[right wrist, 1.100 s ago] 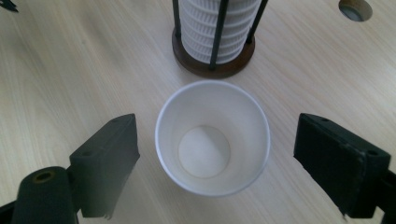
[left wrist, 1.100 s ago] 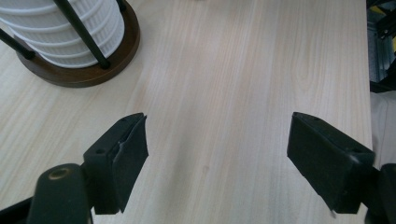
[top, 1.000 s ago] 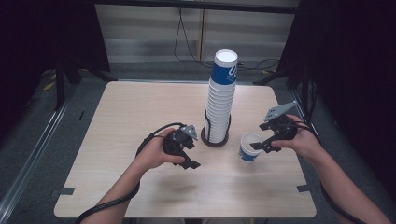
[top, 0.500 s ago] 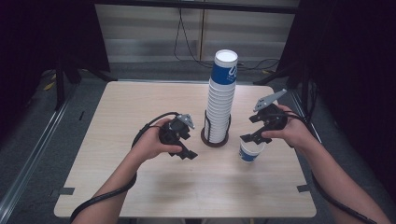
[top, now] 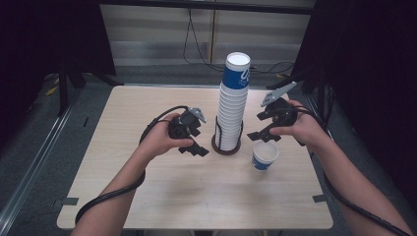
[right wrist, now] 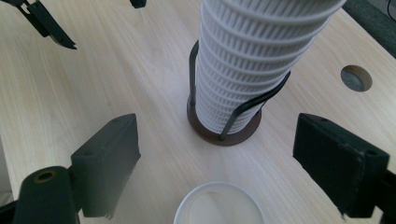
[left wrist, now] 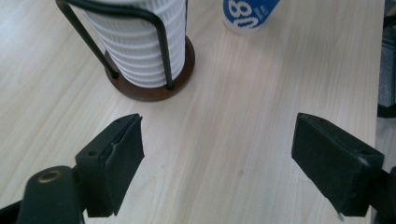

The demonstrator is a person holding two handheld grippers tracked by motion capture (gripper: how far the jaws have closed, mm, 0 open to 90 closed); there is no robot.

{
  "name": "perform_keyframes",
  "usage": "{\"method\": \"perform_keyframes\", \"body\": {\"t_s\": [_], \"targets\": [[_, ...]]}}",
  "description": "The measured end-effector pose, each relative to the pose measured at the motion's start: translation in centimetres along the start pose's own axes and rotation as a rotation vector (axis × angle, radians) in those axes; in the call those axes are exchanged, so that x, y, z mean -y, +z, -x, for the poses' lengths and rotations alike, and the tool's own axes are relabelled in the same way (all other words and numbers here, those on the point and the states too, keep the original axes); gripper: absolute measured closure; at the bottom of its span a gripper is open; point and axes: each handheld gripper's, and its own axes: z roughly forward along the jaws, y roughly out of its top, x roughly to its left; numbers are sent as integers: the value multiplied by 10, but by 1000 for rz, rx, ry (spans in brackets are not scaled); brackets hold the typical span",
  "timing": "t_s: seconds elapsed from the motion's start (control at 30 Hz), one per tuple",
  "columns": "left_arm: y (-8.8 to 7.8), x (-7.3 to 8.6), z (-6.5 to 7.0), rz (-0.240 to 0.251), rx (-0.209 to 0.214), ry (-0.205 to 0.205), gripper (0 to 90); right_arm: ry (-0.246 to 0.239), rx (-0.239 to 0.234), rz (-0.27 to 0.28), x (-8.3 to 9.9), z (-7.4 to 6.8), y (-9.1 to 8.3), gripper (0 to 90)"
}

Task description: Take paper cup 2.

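A tall stack of white ribbed cups (top: 232, 105), the top one blue-banded, stands in a black wire holder on a round brown base (top: 226, 146). A single blue-and-white cup (top: 265, 156) stands upright on the table to its right. My left gripper (top: 196, 140) hovers left of the holder. Its jaws have just been opening and stand wide, with bare wood between them (left wrist: 217, 158). My right gripper (top: 260, 127) hangs open above and behind the single cup, whose rim (right wrist: 219, 207) lies below the gap. The stack (right wrist: 252, 56) rises just ahead of it.
The light wooden table (top: 147, 196) has a small round hole (right wrist: 356, 78) near the holder. Black cables trail from both grippers along the forearms. Dark curtains and floor rails surround the table. The other gripper's jaws (right wrist: 46, 23) show beyond the stack.
Both hands have risen and drawn closer to the cup stack. The right gripper has lifted away from the single cup, which stays on the table.
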Motion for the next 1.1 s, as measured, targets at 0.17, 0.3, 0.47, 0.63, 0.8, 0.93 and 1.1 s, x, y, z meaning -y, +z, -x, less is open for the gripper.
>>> {"method": "perform_keyframes", "body": {"t_s": [0.17, 0.3, 0.47, 0.63, 0.8, 0.93, 1.1], "targets": [[-5, -12, -3, 18, -8, -6, 167, 0, -1, 1, -10, 1, -3, 140], [-9, -22, -5, 20, -15, 6, 167, -9, 8, 0, -17, 2, -7, 149], [-14, -31, -7, 24, -28, 8, 167, -17, 21, 6, -27, 5, -10, 149], [-17, -34, -12, 24, -41, -9, 167, -5, 19, -11, -33, 8, -11, 149], [-20, -41, -15, 45, -53, -21, 167, -3, 25, 5, -40, 10, -13, 149], [-22, -44, -17, 40, -59, -19, 167, -7, 25, 10, -48, 10, -16, 149], [-24, -48, -20, 58, -68, -23, 167, -13, 23, 17, -56, 10, -19, 149]]}}
